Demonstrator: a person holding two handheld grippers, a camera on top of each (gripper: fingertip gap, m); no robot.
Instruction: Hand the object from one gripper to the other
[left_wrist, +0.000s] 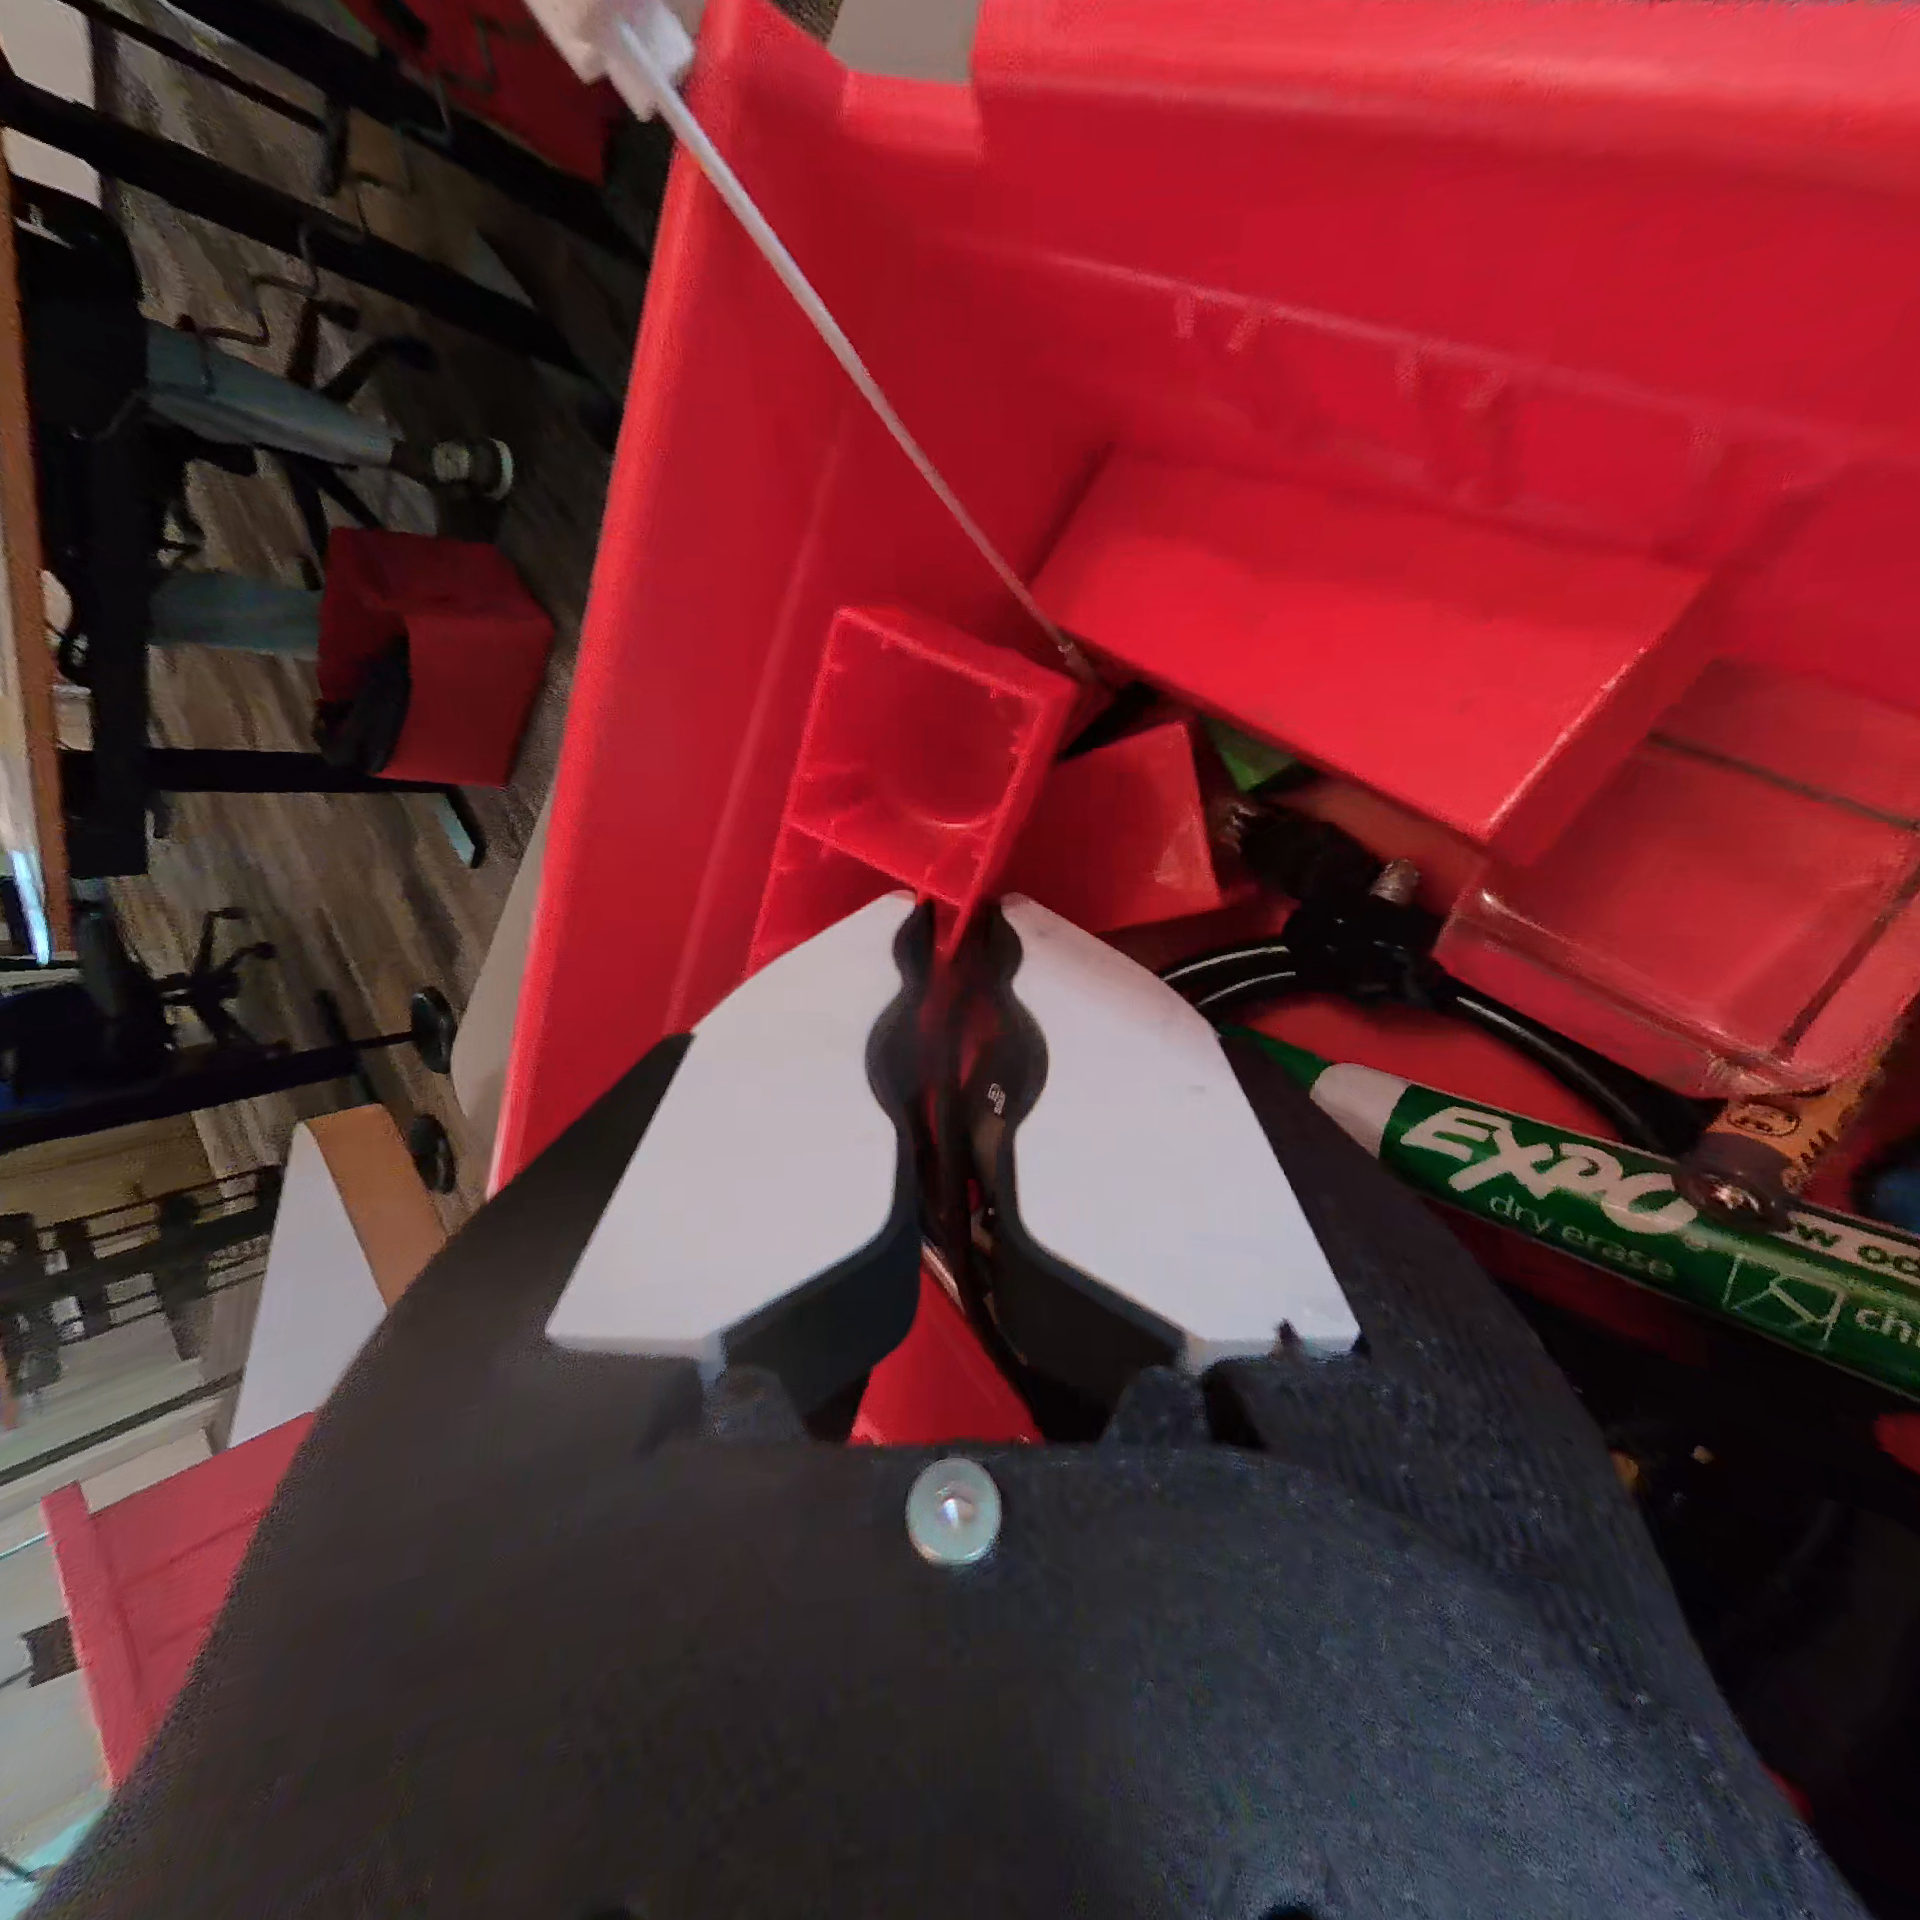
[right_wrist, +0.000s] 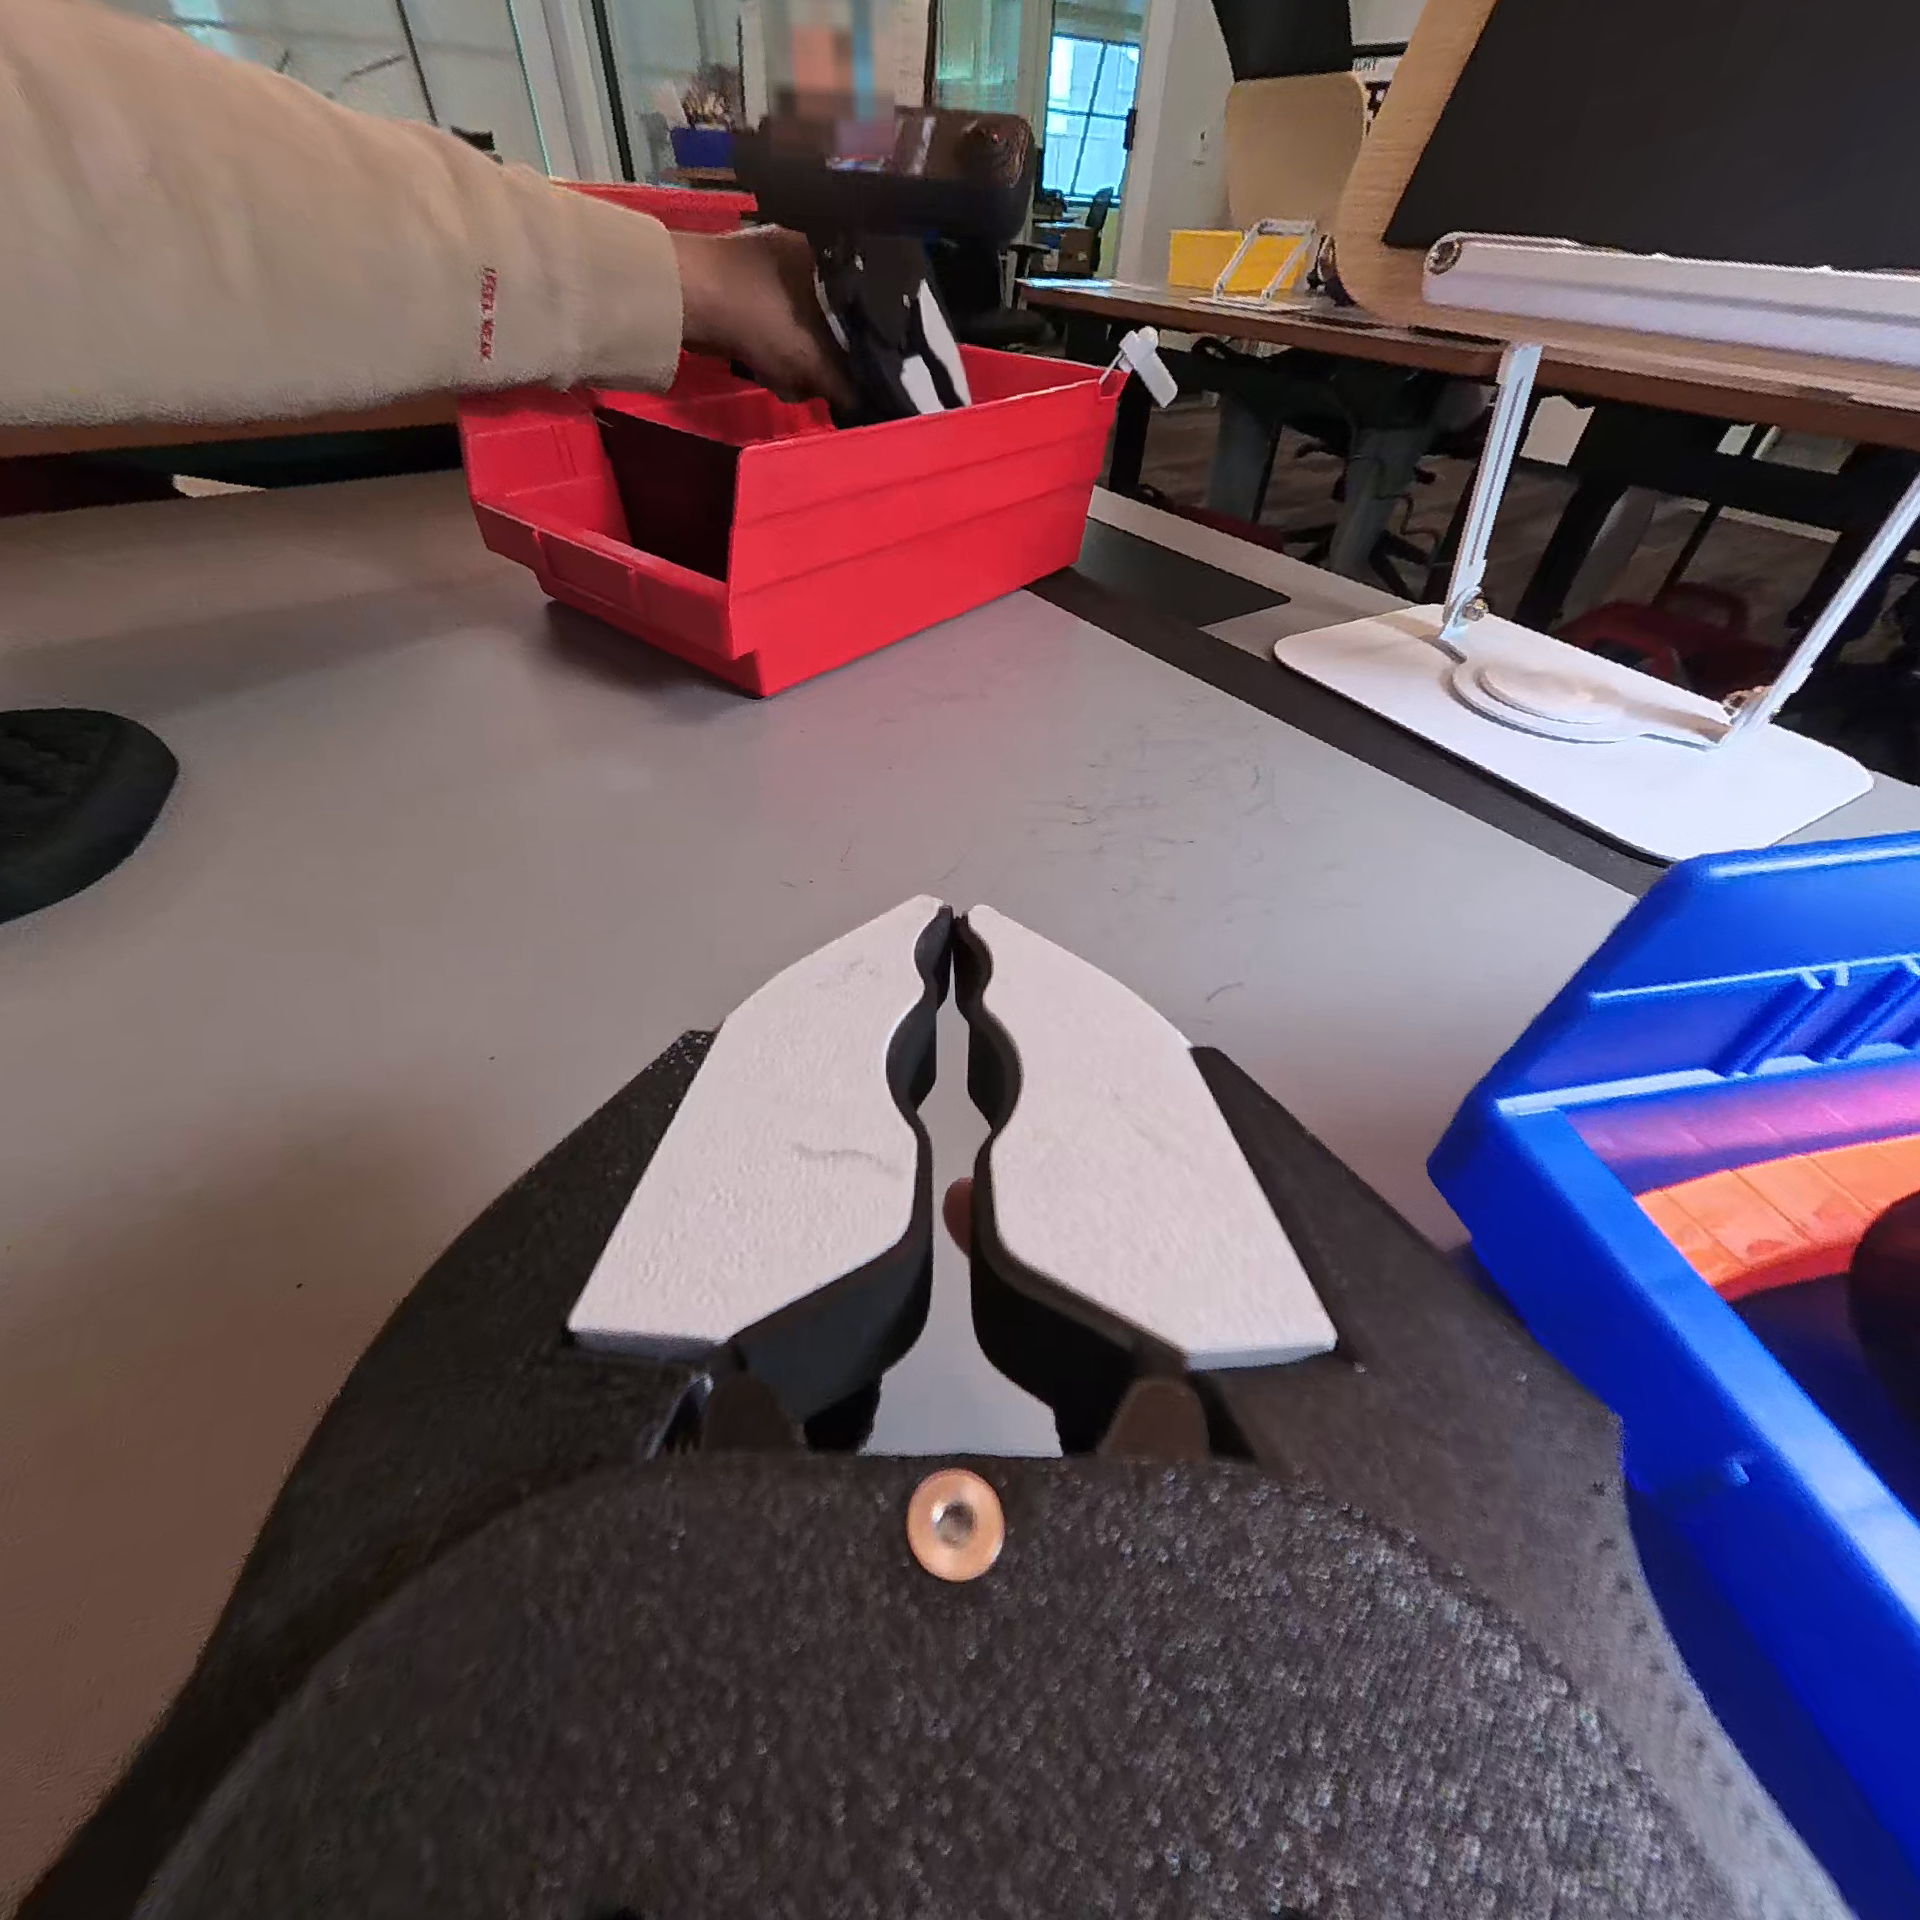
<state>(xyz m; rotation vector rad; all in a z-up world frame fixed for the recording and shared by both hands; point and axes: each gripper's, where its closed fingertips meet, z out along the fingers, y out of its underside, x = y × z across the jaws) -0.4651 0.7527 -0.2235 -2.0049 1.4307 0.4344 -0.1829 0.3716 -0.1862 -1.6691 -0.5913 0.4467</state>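
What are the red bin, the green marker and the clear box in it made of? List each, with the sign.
Red bin: moulded plastic, it seems, going by its smooth, slightly glossy walls with ribs.
Green marker: probably a plastic barrel with a printed glossy surface.
Clear box: transparent hard plastic or acrylic, with see-through walls and bright edges; glass cannot be ruled out.

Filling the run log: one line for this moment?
left gripper: shut on red open block, in red bin | right gripper: shut, empty | handover: pending
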